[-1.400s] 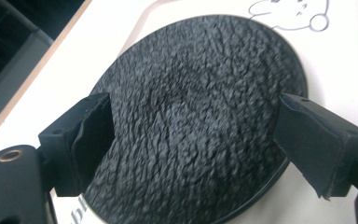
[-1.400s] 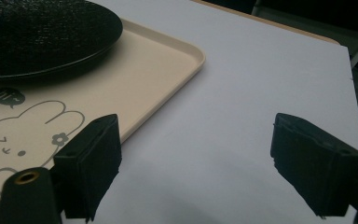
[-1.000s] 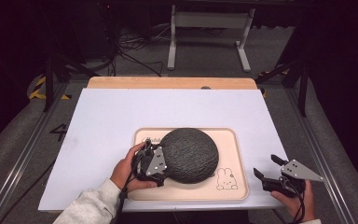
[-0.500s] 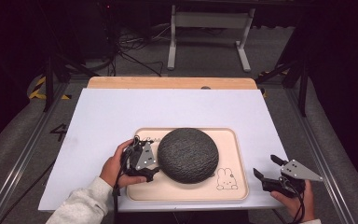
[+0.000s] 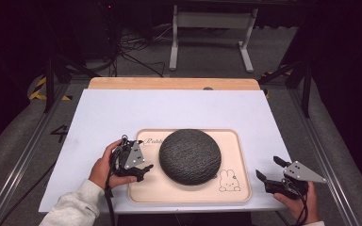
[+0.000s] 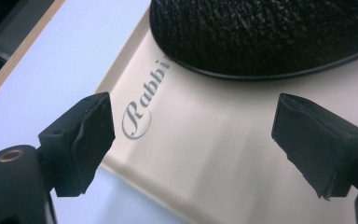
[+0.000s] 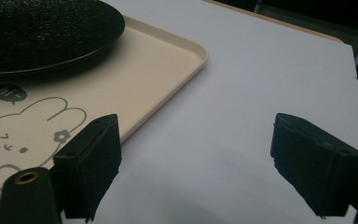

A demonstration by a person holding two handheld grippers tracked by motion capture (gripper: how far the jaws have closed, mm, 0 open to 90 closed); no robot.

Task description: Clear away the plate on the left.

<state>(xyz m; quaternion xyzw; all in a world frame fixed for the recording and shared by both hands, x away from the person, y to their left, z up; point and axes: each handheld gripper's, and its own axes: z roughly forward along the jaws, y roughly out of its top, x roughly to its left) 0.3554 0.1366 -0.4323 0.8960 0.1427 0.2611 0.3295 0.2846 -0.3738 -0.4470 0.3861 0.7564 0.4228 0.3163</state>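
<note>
Up close, the round, dark, rough-textured dome (image 5: pixel 190 156) fills the tray (image 5: pixel 235 195); both tongs gape wide, empty.

A beige tray (image 5: pixel 235 188) lies on a white table (image 5: pixel 169 110), near its front edge. A dark, round, domed cushion (image 5: pixel 190 156) sits on the tray, covering most of its middle. A rabbit drawing (image 5: pixel 228 180) shows at the tray's front right corner, just beside the cushion. The left gripper (image 5: pixel 141 165) is at the tray's left rim, jaws apart, pointing at the cushion but clear of it. The right gripper (image 5: pixel 269 169) is held off the tray's right side, over the table's front corner, jaws apart.
</note>
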